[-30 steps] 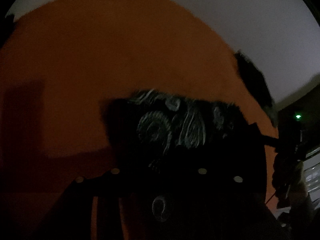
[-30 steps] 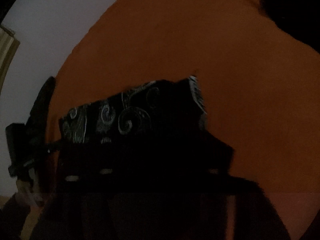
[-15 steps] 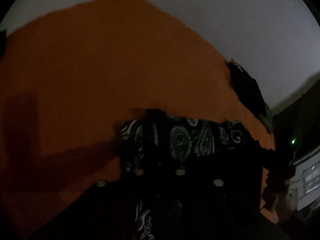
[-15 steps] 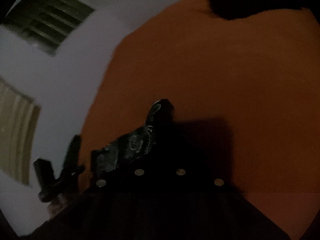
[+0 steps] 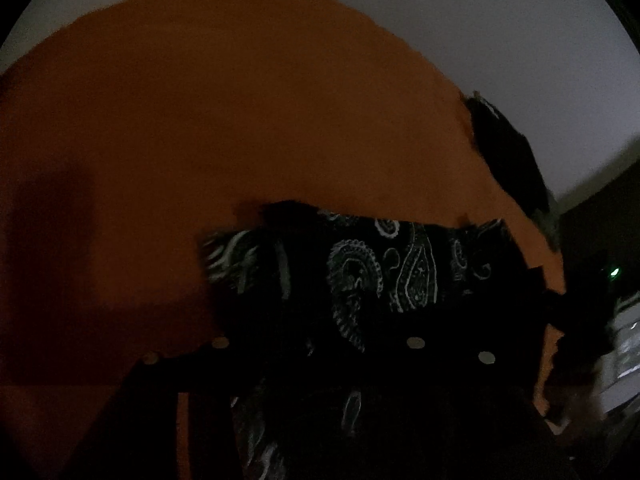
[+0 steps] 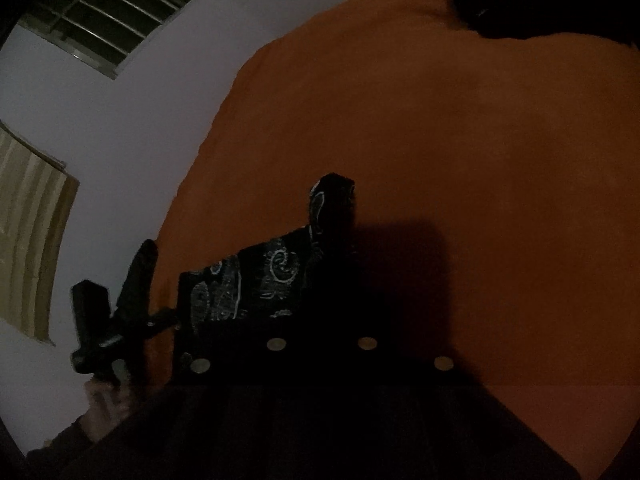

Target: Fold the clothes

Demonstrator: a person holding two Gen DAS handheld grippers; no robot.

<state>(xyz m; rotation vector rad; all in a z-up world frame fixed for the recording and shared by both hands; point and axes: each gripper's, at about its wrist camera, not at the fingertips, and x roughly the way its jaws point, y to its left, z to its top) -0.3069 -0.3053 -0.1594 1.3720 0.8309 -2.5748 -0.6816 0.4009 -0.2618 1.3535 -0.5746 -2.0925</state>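
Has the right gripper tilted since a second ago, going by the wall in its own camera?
Yes. In the right wrist view the window and curtain now show at left where only bare wall was, so the camera has swung leftward and upward, with the paisley cloth in front.

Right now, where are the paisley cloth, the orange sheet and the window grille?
paisley cloth (image 5: 360,276): left wrist view, printed middle.
orange sheet (image 6: 500,160): right wrist view, bare stretch.
window grille (image 6: 108,20): right wrist view, centre bars.

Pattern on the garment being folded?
Black with white paisley swirls; garment shows best in the left wrist view.
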